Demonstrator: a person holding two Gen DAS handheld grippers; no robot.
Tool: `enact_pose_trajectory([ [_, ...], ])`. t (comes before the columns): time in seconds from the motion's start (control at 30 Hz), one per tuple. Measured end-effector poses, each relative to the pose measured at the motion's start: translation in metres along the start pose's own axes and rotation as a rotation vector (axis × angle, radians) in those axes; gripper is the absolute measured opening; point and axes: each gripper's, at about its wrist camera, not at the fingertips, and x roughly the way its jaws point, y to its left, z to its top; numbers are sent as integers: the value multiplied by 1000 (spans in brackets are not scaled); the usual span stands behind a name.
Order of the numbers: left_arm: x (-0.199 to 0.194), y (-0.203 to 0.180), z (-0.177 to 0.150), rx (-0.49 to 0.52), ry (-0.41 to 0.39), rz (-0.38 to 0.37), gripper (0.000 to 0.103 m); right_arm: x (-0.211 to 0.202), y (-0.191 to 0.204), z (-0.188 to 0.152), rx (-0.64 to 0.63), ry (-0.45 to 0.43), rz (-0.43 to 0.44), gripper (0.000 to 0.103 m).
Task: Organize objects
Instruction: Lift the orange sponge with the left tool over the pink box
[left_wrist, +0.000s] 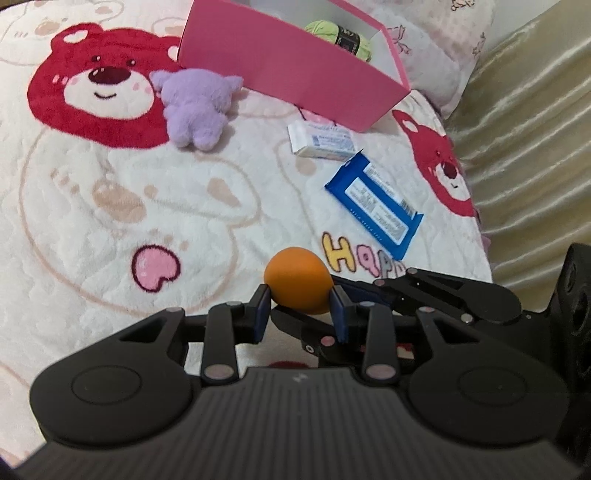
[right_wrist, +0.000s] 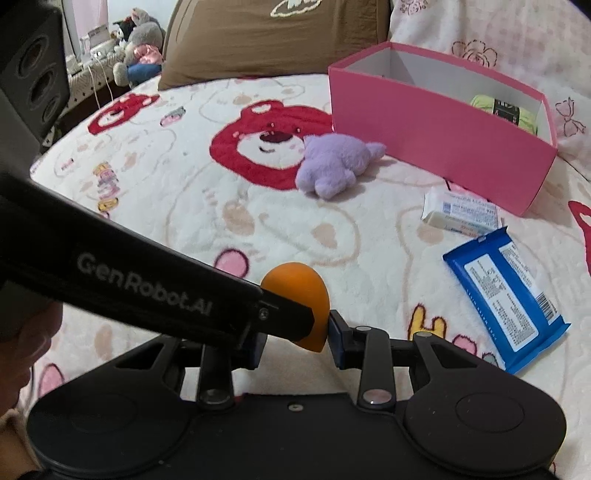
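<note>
Both hand-held grippers, left (left_wrist: 301, 310) and right (right_wrist: 297, 341), clench the orange egg (left_wrist: 298, 280) together above the near bed (left_wrist: 110, 221); better carry it level and steady to the far pink box (left_wrist: 291, 70).

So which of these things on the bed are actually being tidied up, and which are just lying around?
Part of the tidying:
orange egg, gripped by both the left claw and right claw
pink box
purple plush
blue packet
white packet
green yarn

Just lying about:
brown pillow
stuffed toys
</note>
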Motion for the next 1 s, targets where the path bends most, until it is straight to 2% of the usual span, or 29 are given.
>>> enact_pose_trajectory([
  [0.4, -18, -15, 25, -17, 7, -9, 33, -21, -13, 24, 47, -8, 45, 39],
  [0.6, -29, -28, 45, 0, -1, -20, 33, -34, -19, 39, 60, -19, 33, 39],
  [1.0, -51, -49, 88, 33, -89, -38, 33, -57, -33, 82, 16, -100, 6, 39],
])
